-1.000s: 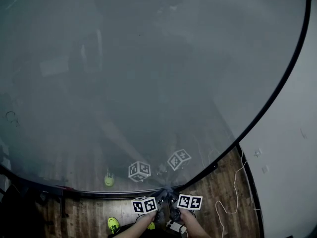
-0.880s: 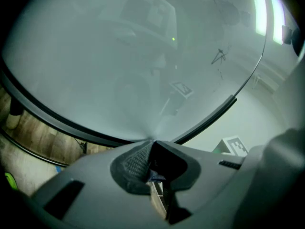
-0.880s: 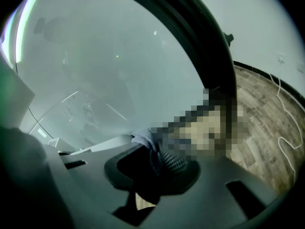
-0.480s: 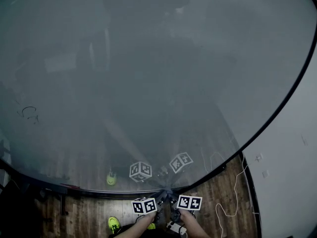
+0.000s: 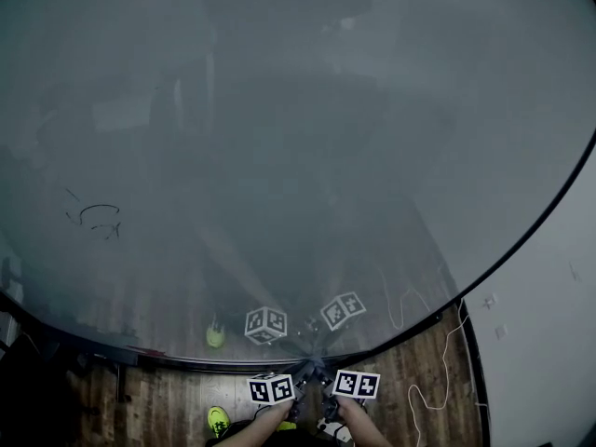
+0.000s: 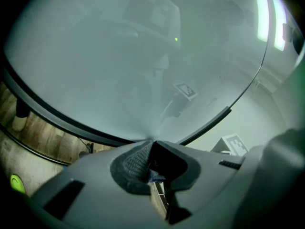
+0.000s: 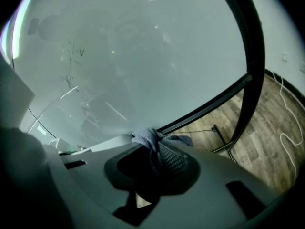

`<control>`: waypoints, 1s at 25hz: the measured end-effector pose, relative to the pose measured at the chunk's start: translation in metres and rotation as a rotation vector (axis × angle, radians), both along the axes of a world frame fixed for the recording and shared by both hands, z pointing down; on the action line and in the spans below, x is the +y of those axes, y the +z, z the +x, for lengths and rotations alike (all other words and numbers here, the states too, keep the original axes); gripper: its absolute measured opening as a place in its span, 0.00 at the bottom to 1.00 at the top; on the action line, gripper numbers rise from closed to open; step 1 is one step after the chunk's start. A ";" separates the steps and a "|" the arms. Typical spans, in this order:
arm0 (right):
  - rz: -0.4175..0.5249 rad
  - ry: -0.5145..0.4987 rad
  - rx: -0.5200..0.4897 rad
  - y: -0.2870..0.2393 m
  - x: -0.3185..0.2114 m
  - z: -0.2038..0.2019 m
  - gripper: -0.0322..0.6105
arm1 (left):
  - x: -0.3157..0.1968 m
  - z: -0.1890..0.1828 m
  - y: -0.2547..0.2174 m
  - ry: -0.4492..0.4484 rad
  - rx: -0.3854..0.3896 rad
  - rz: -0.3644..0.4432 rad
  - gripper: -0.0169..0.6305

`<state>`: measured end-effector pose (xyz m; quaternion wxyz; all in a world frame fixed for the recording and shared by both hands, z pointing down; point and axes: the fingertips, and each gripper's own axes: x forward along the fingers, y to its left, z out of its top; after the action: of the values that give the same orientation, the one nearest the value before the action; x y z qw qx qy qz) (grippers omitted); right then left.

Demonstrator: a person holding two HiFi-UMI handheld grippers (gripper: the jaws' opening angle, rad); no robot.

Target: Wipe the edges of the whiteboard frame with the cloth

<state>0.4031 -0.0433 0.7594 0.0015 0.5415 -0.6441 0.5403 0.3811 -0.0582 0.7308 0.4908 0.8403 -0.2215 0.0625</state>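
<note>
The whiteboard is a big glossy grey pane with a dark frame [image 5: 177,359]. A grey-blue cloth [image 5: 312,369] lies bunched against the frame's bottom edge, not far from the lower right corner. My left gripper [image 5: 300,376] and right gripper [image 5: 324,376] meet tip to tip on it, both shut. In the right gripper view the cloth [image 7: 151,138] bulges out of the right gripper [image 7: 155,151] against the frame [image 7: 209,105]. The left gripper [image 6: 151,151] shows only a small blue scrap of cloth [image 6: 155,178] between its jaws. Both marker cubes are mirrored in the pane.
A dark marker scribble [image 5: 93,217] sits on the pane at the left. Under the board are a wooden floor [image 5: 410,361], a white cable [image 5: 438,366], a yellow-green shoe [image 5: 216,422] and a dark stand foot [image 5: 116,380]. A white wall [image 5: 549,343] stands at the right.
Both grippers, with the cloth, have slid a little left along the bottom edge, away from the lower right corner. The head view has swung left, so the scribble shows more.
</note>
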 end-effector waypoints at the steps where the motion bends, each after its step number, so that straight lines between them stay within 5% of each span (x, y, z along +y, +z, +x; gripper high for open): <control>1: 0.000 0.000 -0.002 0.000 -0.001 -0.003 0.16 | -0.001 -0.003 0.000 0.002 -0.004 0.002 0.08; 25: -0.034 -0.042 -0.008 -0.002 -0.011 -0.066 0.16 | -0.012 -0.065 -0.001 -0.014 0.015 -0.032 0.08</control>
<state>0.3376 -0.0543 0.7570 0.0195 0.5256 -0.6460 0.5532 0.3158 -0.0701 0.7300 0.5062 0.8313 -0.2227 0.0560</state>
